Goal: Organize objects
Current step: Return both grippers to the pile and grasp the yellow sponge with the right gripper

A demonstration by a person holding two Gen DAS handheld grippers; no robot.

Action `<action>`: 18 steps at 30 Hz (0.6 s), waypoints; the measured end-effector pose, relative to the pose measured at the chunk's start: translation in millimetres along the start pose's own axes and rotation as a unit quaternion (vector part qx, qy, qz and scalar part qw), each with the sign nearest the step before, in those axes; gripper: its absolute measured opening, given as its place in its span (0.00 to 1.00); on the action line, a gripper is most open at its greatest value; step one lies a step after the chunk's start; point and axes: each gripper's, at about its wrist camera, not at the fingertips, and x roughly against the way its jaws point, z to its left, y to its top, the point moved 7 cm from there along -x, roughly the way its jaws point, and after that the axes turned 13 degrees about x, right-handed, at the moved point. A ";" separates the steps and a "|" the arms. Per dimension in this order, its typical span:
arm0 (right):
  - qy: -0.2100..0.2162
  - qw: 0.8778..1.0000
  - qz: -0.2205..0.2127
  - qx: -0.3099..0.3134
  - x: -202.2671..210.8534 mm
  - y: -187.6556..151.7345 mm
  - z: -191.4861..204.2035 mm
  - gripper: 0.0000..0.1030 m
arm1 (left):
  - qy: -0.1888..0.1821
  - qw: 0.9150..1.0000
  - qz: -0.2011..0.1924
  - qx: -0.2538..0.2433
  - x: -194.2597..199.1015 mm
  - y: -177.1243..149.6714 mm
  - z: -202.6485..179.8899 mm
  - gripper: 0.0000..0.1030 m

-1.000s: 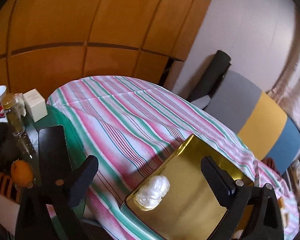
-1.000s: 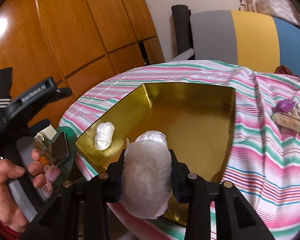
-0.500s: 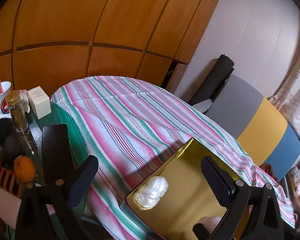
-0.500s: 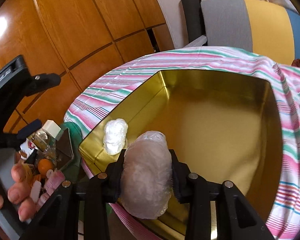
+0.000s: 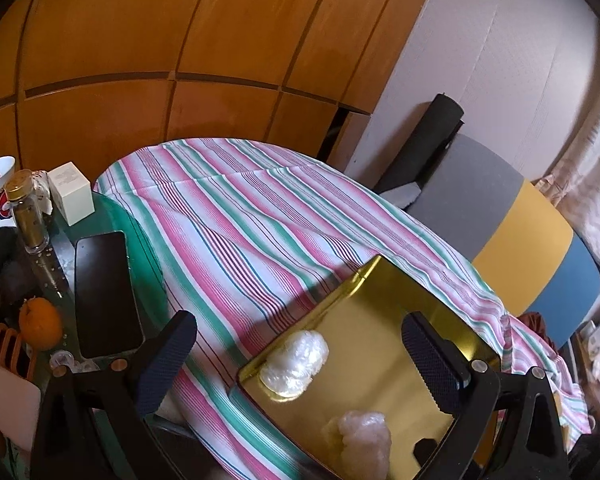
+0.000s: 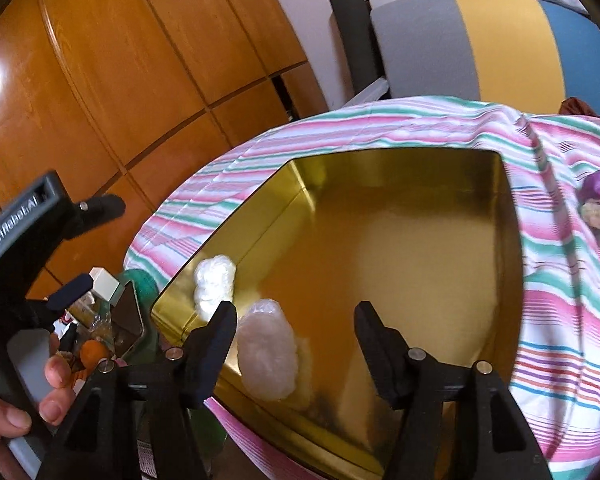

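Right tongs [image 6: 296, 344]: jaws opening over the gold tin, pads clear of the pinkish wrapped bundle, which sits between them, hard by the 9 o'clock finger.
Pinkish wrapped bundle [image 6: 268, 356]: down on the tin floor at the near edge, about 7 o'clock of the tin in the right wrist view; it seems just free of the left pad, though that gap is hard to judge.
White wrapped bundle [image 6: 215, 286]: also in the tin, tucked against its left wall, just up at 11 o'clock from the pinkish one; the two sit close, and whether they touch I cannot tell.
Gold tin [image 6: 420, 240]: open, shiny, lying on the striped cloth; bare floor from centre out to 3 o'clock.
Left tongs [image 5: 296, 360]: spread wide, nothing between the fingers, hovering over the tin's corner with the white bundle showing in the gap.
Person's hand [image 6: 16, 412]: at 8 o'clock in the right wrist view, wrapped round the left tool's grip.
Striped cloth [image 5: 240, 232]: pink, green and white, covering the table.
Table edge, 9 o'clock of the left wrist view: dark phone [image 5: 104, 292] lying flat, an orange [image 5: 40, 322] beside it, a glass jar [image 5: 26, 212] and a small white box [image 5: 72, 192] further back.
Chair [image 6: 480, 44]: grey, yellow and blue back, beyond the table at 1 o'clock.
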 end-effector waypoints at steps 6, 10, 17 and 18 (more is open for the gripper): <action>-0.040 0.999 -0.012 0.008 18.4 5.7 -12.8 0.60 | -0.015 1.000 0.016 -0.019 0.2 -15.2 -12.3 1.00; -0.069 0.997 -0.016 0.013 30.7 5.4 -23.8 0.60 | -0.024 0.999 0.031 -0.034 1.0 -28.6 -21.8 1.00; -0.121 0.993 -0.008 0.003 58.7 -18.3 -62.3 0.60 | -0.059 0.993 0.064 -0.085 1.5 -58.6 -47.8 1.00; -0.129 0.992 -0.006 0.001 62.2 -22.3 -67.5 0.60 | -0.065 0.990 0.069 -0.102 1.4 -65.3 -53.3 1.00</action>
